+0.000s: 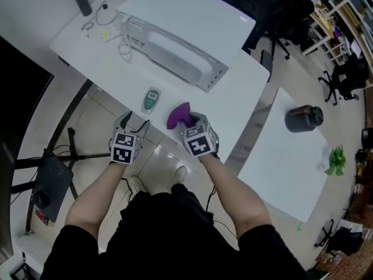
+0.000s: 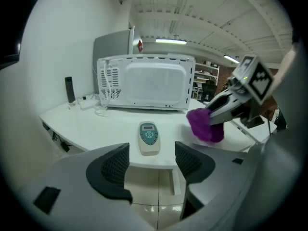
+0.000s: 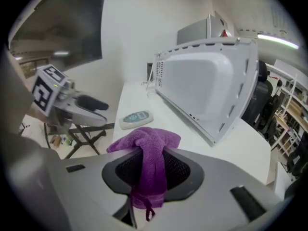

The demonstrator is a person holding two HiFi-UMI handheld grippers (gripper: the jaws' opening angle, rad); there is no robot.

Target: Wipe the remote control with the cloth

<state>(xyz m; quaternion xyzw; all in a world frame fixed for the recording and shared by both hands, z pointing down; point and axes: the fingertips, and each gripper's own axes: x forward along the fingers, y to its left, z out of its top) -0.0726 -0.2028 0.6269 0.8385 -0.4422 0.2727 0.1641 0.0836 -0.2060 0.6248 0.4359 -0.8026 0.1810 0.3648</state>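
Head view: a white desk (image 1: 239,107) carrying a white microwave (image 1: 175,45), with cables (image 1: 108,19) and a black cylinder (image 1: 81,0) at the far end. In front of the microwave, near the desk's front edge, the remote control (image 1: 151,100), face up, teal and white. Left hand-held gripper (image 1: 133,122) just short of the desk edge, over the tiled floor (image 1: 105,112), pointed at the remote control but apart from it. Right hand-held gripper (image 1: 187,120) beside it, to the right of the remote control, with a bunched purple cloth (image 1: 176,115) at its tips, over the desk's front edge. To the right, well apart, a second desk (image 1: 280,168) with a dark jar (image 1: 303,118) and a small green plant (image 1: 335,159).

Left gripper view: jaws spread wide, with nothing between the pads. Beyond the gap, the remote control flat on the desk at its near edge, buttons up, untouched. To its right, the cloth hanging from the tips of the right hand-held gripper, low over the desk and clear of the remote control; touching the surface or not, impossible to say. Behind both, the microwave.

Right gripper view: jaws clamped on the cloth, a strip of it pinched between the pads, one tail hanging below and a loose bunch spilling above the tips. Past the cloth, the remote control on the desk, near but apart. At the left, the left hand-held gripper, open and holding nothing. At the right, the microwave seen from its side.
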